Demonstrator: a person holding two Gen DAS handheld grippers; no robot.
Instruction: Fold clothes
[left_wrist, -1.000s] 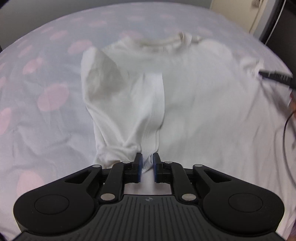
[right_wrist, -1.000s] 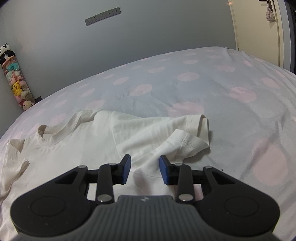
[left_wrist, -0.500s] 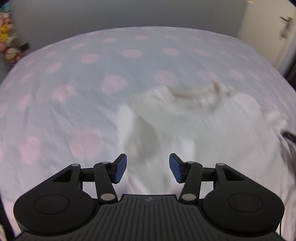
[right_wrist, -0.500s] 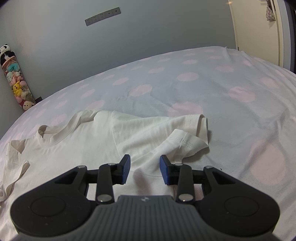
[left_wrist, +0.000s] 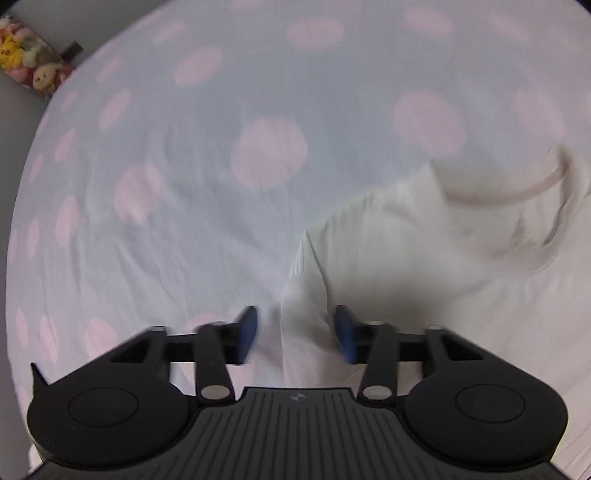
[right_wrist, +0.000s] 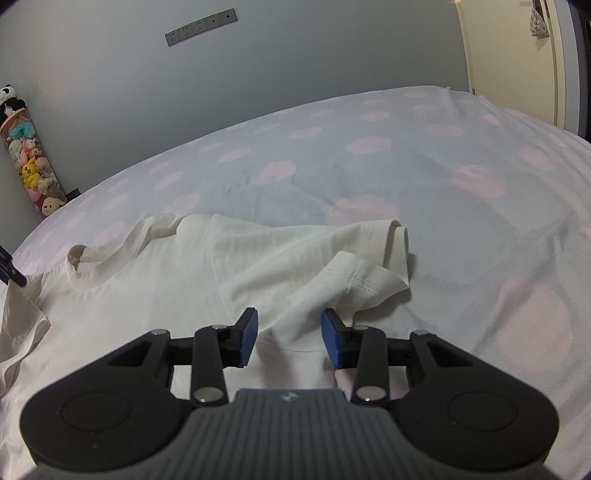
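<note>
A white T-shirt (right_wrist: 147, 295) lies on the bed with its collar (right_wrist: 110, 254) to the left in the right wrist view. My right gripper (right_wrist: 290, 332) rests low over the shirt below the rumpled right sleeve (right_wrist: 369, 280). Its jaws are opening, and a ridge of fabric stands between the pads. My left gripper (left_wrist: 295, 328) points steeply down at the shirt's (left_wrist: 424, 240) left edge. Those jaws are closing around a fold of white fabric, and a gap still shows beside the left pad. The blurred collar (left_wrist: 517, 192) lies to the right. The left gripper's tip (right_wrist: 11, 269) shows above the left sleeve (right_wrist: 22, 317).
The bed sheet (right_wrist: 369, 147) is pale with pink dots and spreads wide around the shirt (left_wrist: 184, 184). A clear tube of plush toys (right_wrist: 29, 166) stands by the grey wall at the left. A cream door (right_wrist: 517, 55) is at the back right.
My left gripper let go of the folded-over side, opened, and swung left to the shirt's left shoulder edge. The right gripper stayed put, its jaws slightly wider.
</note>
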